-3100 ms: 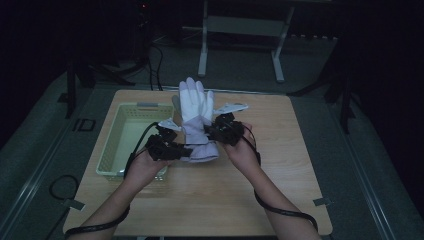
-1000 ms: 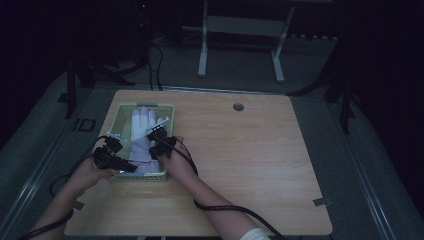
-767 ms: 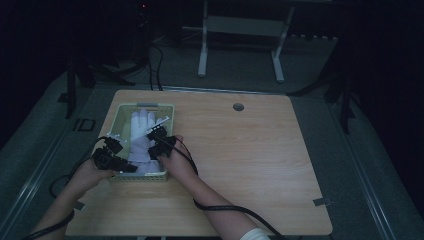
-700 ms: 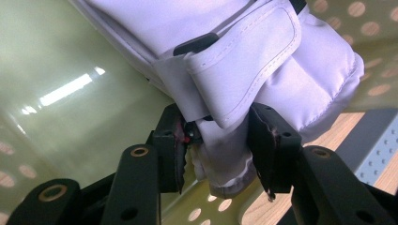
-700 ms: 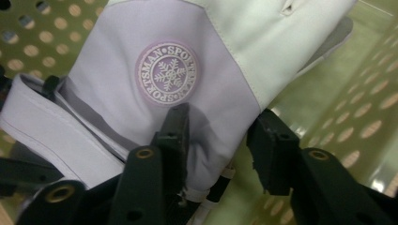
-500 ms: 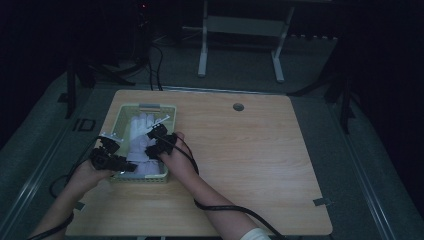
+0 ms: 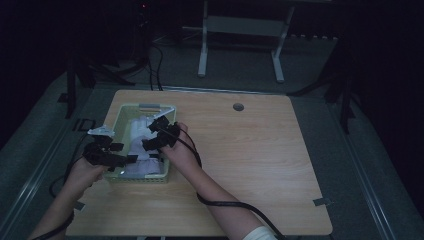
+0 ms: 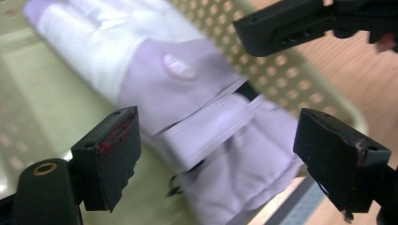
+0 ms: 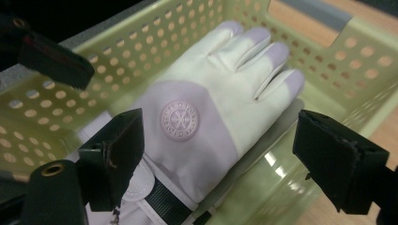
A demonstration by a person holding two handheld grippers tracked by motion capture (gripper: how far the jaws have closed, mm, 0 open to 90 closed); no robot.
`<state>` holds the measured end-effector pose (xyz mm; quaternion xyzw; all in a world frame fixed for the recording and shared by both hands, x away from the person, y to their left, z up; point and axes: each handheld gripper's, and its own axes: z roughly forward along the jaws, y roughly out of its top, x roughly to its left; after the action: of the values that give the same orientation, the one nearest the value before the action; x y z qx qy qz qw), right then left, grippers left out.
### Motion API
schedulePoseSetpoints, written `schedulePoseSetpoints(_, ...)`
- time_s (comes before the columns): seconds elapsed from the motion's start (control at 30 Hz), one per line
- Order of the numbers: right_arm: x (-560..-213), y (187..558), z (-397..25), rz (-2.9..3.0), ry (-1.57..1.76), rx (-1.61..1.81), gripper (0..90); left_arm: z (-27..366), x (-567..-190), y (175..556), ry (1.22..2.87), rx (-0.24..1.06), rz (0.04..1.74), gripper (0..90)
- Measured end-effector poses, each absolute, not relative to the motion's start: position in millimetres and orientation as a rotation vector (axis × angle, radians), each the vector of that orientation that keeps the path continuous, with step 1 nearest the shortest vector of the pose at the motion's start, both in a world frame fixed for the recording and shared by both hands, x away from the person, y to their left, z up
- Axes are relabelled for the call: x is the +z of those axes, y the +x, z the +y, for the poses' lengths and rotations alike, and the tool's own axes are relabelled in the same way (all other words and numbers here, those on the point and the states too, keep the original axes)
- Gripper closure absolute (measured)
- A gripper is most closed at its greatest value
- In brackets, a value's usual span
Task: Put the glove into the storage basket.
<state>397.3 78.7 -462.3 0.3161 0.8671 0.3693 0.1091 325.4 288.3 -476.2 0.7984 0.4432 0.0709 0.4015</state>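
A pair of white gloves (image 7: 141, 146) lies in the pale green perforated basket (image 7: 150, 107) at the table's left. In the left gripper view the top glove (image 8: 183, 79) is palm-down with a round emblem, a second glove's cuff beneath it. My left gripper (image 7: 109, 156) hovers at the basket's near left corner, open, its jaws either side of the cuffs (image 8: 220, 145). My right gripper (image 7: 161, 135) sits over the basket's right wall, open above the glove (image 9: 202, 117), nothing held (image 9: 220, 150). The basket wall (image 9: 328, 51) rises behind the fingers.
The wooden table (image 7: 260, 165) stretches bare to the right of the basket, with a round cable hole (image 7: 238, 106) near its far edge. A black cable (image 7: 225, 205) trails along the right forearm. The left gripper's jaw (image 9: 51, 58) shows at the right gripper view's upper left.
Three seconds ago both grippers held the gloves over the table's middle; the gloves now lie in the basket, released. Over the last second the hands barely shifted.
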Motion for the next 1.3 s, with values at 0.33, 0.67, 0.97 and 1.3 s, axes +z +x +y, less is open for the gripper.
schedulePoseSetpoints(0.33,-441,395,65,2.574,0.878,1.129,17.3,270,-465,315,1.929,0.265,1.06,1.2)
schedulePoseSetpoints(0.67,-436,391,44,2.569,0.809,1.111,14.4,239,-463,308,1.936,0.251,0.966,1.3)
schedulePoseSetpoints(0.97,-432,386,13,2.523,0.805,1.13,14.4,216,-463,298,1.918,0.222,0.909,1.3)
schedulePoseSetpoints(1.3,-445,376,-27,2.491,0.813,1.112,14.3,185,-472,281,1.941,0.189,0.818,1.3)
